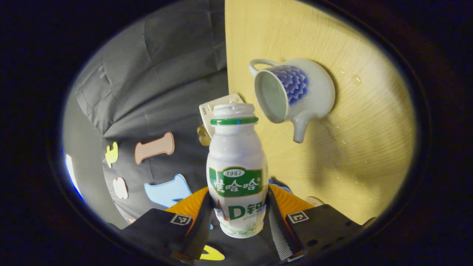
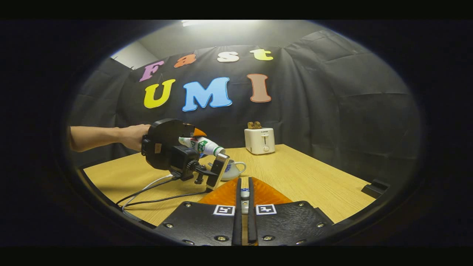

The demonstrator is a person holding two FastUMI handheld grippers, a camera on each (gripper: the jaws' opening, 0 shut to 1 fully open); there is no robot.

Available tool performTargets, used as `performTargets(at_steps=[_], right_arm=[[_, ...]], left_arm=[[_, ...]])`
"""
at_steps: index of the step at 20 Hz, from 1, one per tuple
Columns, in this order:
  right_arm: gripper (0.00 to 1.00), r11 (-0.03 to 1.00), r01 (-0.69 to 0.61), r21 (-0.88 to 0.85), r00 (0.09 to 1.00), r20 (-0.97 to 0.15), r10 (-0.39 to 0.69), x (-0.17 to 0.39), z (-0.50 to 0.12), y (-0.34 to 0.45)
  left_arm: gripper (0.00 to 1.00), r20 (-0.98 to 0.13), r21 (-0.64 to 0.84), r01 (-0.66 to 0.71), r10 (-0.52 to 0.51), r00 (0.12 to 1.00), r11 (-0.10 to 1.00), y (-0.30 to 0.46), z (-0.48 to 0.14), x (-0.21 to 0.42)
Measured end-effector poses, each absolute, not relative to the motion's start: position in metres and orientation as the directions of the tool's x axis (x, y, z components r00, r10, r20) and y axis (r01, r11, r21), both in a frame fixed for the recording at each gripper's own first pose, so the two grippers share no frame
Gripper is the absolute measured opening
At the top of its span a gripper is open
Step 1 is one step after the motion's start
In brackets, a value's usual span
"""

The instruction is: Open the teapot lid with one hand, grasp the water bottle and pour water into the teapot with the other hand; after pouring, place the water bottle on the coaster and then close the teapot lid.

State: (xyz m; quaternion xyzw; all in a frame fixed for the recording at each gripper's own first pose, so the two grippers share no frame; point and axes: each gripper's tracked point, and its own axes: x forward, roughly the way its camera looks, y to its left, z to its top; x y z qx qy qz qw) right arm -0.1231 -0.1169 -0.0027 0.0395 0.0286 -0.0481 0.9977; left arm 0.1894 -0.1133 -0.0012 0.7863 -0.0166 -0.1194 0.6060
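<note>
Left gripper (image 1: 238, 218), left gripper view: clamped on the lower body of the water bottle (image 1: 236, 173), one finger on each side. Bottle neck uncapped, pointing away from the gripper. Ahead of the fingers and to their right, beyond the bottle neck: teapot (image 1: 295, 92) on the table (image 1: 369, 147), mouth open, no lid on it. Just behind the bottle neck: toaster (image 1: 218, 107). Beyond the teapot: a few water drops (image 1: 355, 79) on the wood. No stream visible from the neck.

Right gripper (image 2: 244, 195), right gripper view: fingers nearly together, pinched on a small pale piece with blue marks, judged to be the teapot lid (image 2: 244, 193). Ahead and to the left: a hand (image 2: 133, 136) holding the left gripper with the bottle tipped neck-down over the teapot. Farther ahead: the toaster. Well off to the right, at the table edge: a dark flat block (image 2: 374, 188); coaster or not, cannot tell.

Progress, as judged: lid off, bottle grasped, pouring under way or close to it. Remaining: finish the pour, set the bottle on the coaster, refit the lid.

Count: two grippers, one bottle, one teapot, one lid, one toaster, one hand.
</note>
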Motion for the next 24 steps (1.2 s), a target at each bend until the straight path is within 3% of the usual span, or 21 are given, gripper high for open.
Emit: performTargets(at_steps=[1,4,5,6,8,9,10,11,13,14,16,18,19,24], right_arm=[[0.06,0.992,0.100,0.073,0.994,-0.056,-0.096,-0.123,0.000,-0.117],[0.06,0.993,0.094,0.070,0.995,-0.040,-0.092,-0.120,0.008,-0.118],[0.14,0.993,0.094,0.067,0.995,-0.038,-0.092,-0.118,0.010,-0.118],[0.06,0.994,0.093,0.063,0.995,-0.034,-0.091,-0.115,0.014,-0.119],[0.06,0.994,0.085,0.066,0.996,-0.024,-0.083,-0.109,0.022,-0.118],[0.06,0.995,0.071,0.070,0.997,-0.018,-0.070,-0.104,0.028,-0.116],[0.11,0.996,0.053,0.071,0.999,-0.011,-0.053,-0.097,0.035,-0.112],[0.06,0.997,0.036,0.070,0.999,0.000,-0.036,-0.090,0.042,-0.109],[0.06,0.998,-0.004,0.067,1.000,0.023,0.002,-0.071,0.056,-0.103],[0.06,0.998,-0.023,0.066,0.999,0.034,0.021,-0.060,0.063,-0.099],[0.06,0.998,-0.046,0.053,0.998,0.052,0.043,-0.038,0.074,-0.093],[0.06,0.998,-0.062,0.028,0.996,0.058,0.061,-0.014,0.079,-0.085],[0.06,0.997,-0.075,0.021,0.996,0.055,0.073,-0.002,0.080,-0.080],[0.06,0.996,-0.079,0.038,0.997,-0.001,0.079,0.051,0.061,-0.072]], left_arm=[[0.84,-0.170,0.969,0.132,-0.176,0.970,-0.211,-0.112,-0.007,0.189],[0.84,-0.167,0.986,0.159,-0.190,0.967,-0.057,-0.112,-0.019,0.190],[0.84,-0.167,0.985,0.171,-0.196,0.966,0.007,-0.113,-0.025,0.190],[0.84,-0.159,0.981,0.178,-0.207,0.965,0.079,-0.113,-0.029,0.188],[0.84,-0.119,0.956,0.170,-0.213,0.970,0.240,-0.112,-0.031,0.186],[0.73,-0.103,0.931,0.170,-0.215,0.971,0.323,-0.109,-0.035,0.183],[0.73,-0.086,0.900,0.168,-0.215,0.973,0.402,-0.107,-0.037,0.176],[0.79,-0.075,0.865,0.169,-0.211,0.975,0.472,-0.104,-0.038,0.170],[0.83,-0.052,0.757,0.170,-0.202,0.978,0.630,-0.097,-0.038,0.175],[0.79,-0.053,0.677,0.180,-0.196,0.979,0.713,-0.095,-0.040,0.177],[0.81,-0.053,0.481,0.198,-0.197,0.979,0.854,-0.087,-0.052,0.199],[0.73,-0.054,0.311,0.213,-0.207,0.977,0.926,-0.081,-0.058,0.212],[0.78,-0.043,0.237,0.218,-0.213,0.976,0.947,-0.080,-0.060,0.211],[0.76,0.006,-0.006,0.244,-0.244,0.970,0.970,-0.068,-0.045,0.206]])
